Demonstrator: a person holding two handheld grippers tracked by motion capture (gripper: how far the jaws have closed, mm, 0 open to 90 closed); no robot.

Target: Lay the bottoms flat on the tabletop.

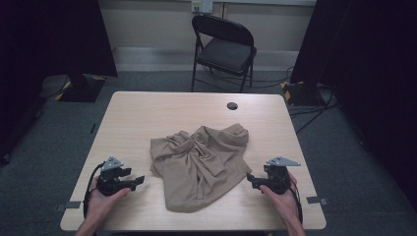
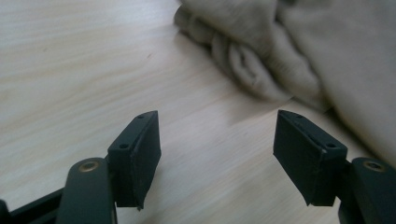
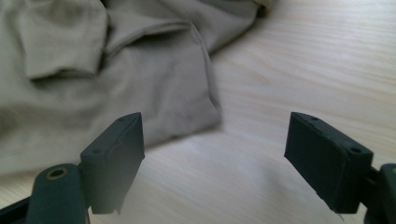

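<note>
A crumpled tan shirt (image 1: 201,162) lies in a heap on the middle of the light wooden table (image 1: 147,110). My left gripper (image 1: 139,180) rests near the front left, its jaws pointing at the shirt's left edge from a short way off. In the left gripper view the gripper (image 2: 217,154) is open over bare wood, with shirt folds (image 2: 261,60) ahead and to the right. My right gripper (image 1: 249,177) sits at the front right, close to the shirt's right edge. In the right gripper view the gripper (image 3: 215,161) stands open, nothing between the jaws, the shirt's hem (image 3: 187,93) just ahead.
A round cable hole (image 1: 232,105) sits near the table's far edge. A black folding chair (image 1: 223,49) stands behind the table. Dark curtains and stands flank both sides. Bare tabletop surrounds the shirt.
</note>
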